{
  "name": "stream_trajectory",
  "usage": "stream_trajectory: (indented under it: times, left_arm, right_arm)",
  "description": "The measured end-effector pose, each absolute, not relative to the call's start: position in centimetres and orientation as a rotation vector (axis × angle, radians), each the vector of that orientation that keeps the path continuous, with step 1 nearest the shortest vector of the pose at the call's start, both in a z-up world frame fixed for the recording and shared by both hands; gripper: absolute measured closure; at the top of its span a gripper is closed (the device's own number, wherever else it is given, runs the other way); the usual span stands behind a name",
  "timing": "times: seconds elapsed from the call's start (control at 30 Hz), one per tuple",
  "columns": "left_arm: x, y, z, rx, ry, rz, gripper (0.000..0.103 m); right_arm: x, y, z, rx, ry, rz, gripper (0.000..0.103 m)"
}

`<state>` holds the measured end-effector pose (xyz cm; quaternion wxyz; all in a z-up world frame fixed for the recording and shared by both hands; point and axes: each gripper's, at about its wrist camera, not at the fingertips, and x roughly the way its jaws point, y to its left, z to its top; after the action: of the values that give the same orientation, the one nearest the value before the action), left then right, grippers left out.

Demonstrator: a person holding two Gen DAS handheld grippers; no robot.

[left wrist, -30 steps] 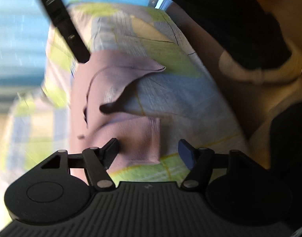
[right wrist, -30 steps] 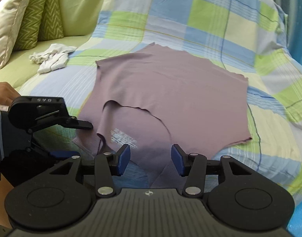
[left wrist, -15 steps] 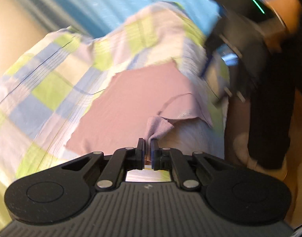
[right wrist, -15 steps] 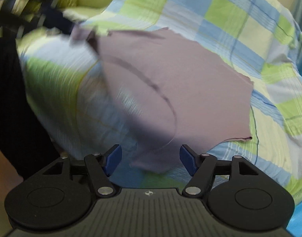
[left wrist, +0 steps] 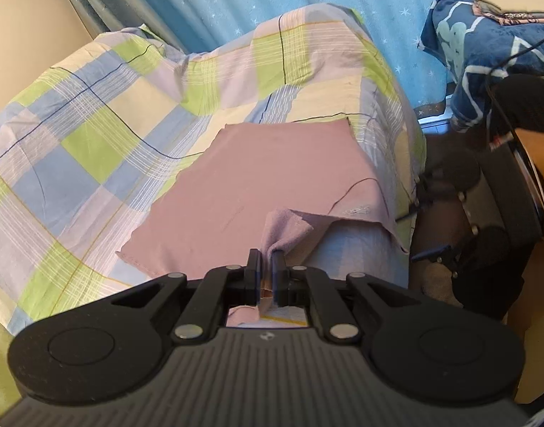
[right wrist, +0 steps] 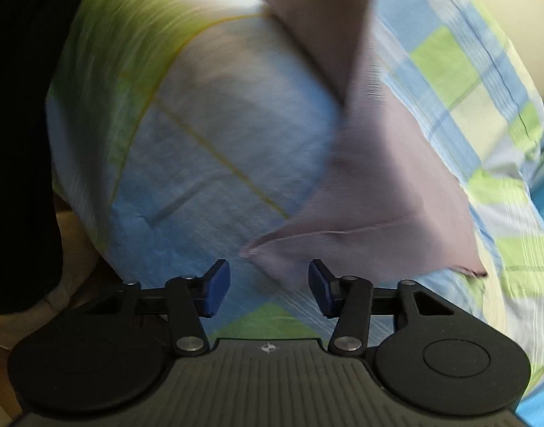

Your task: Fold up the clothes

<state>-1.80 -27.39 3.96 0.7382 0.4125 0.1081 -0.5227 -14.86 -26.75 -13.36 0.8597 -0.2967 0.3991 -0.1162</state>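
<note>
My left gripper is matte black plastic: a ribbed grey-black deck at six o'clock with a small white emblem at its centre, a round raised disc on either side, and angled linkage arms pinned with silver rivets. Its fingers are slim black bars with a hint of blue padding on the inner faces. My right gripper has the same build, same ribbed deck, emblem, discs and silver pivots, but its pads show plainly as bright blue blocks on black carriers. Toward three o'clock in the left view, a dark sleeve shows, with a thin black cable running across it.
</note>
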Motion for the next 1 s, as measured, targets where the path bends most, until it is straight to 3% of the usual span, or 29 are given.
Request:
stream_trajectory:
  times: [0.23, 0.3, 0.33, 0.37, 0.53, 0.77, 1.0]
  left_arm:
    - [-0.7, -27.1, 4.3, 0.883, 0.256, -1.141, 0.099]
    - [-0.7, -26.9, 4.3, 0.888, 0.253, -1.14, 0.099]
    - [-0.7, -26.8, 4.4, 0.889, 0.25, -1.14, 0.099]
    - [-0.8, -26.7, 4.4, 0.891, 0.248, -1.139, 0.099]
    - [-1.5, -26.1, 4.8, 0.915, 0.215, -1.146, 0.099]
    - [-3.3, -24.5, 6.4, 0.966, 0.182, -1.204, 0.099]
    - [-1.1, -25.6, 6.9, 0.979, 0.24, -1.207, 0.101]
  right_arm:
    - [-13.2, -26.6, -14.9, -0.619, 0.793, -0.341, 0.054]
    - [-13.4, -26.9, -14.5, -0.596, 0.796, -0.348, 0.067]
    - [-13.6, -27.3, -14.1, -0.576, 0.808, -0.346, 0.094]
    - [-13.9, -27.7, -13.4, -0.555, 0.815, -0.349, 0.103]
    - [-16.7, -29.9, -8.0, -0.489, 0.796, -0.386, 0.103]
    - [-23.1, -31.4, 2.4, -0.632, 0.71, -0.393, 0.103]
    - [-21.7, -35.3, 6.7, -0.733, 0.711, -0.337, 0.103]
